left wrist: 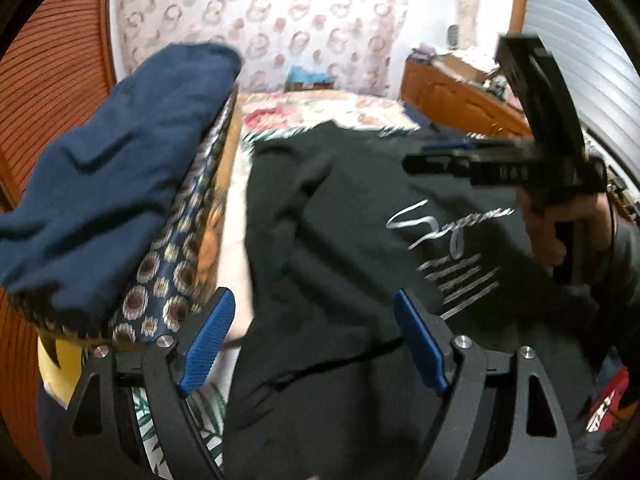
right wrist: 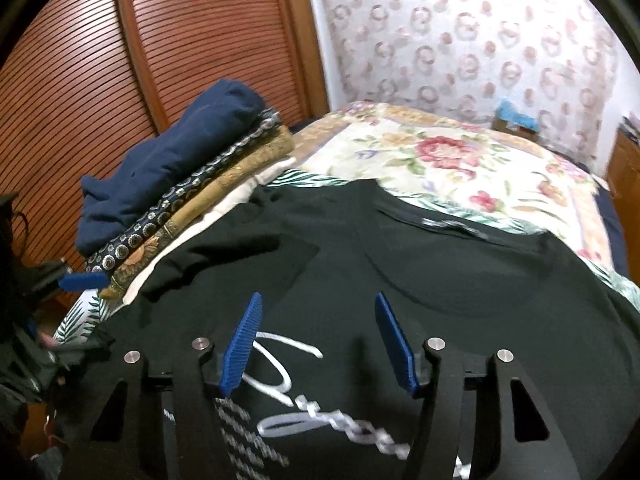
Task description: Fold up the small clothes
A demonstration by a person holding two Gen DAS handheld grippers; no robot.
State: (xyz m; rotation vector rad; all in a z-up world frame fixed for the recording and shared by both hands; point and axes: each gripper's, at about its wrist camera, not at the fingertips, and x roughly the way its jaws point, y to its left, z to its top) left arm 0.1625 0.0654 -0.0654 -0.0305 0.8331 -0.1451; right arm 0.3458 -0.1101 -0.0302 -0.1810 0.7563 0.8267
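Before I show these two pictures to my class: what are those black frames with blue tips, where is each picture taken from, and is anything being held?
A person holds a hand tool in each hand; no robot is present. Each tool has a camera looking along its two blue-padded fingers. One picture comes from the left gripper, the other from the right gripper. Both hang open above a black T-shirt with white lettering, spread on a flowered bedspread. Neither holds anything. A stack of folded clothes, navy on top, lies beside the shirt. The left picture also shows the right tool in the person's hand.

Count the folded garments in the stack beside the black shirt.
3 visible: a navy blue cloth on top, a dark medallion-print fabric beneath, and a tan floral fabric under that. More layers may be hidden below.
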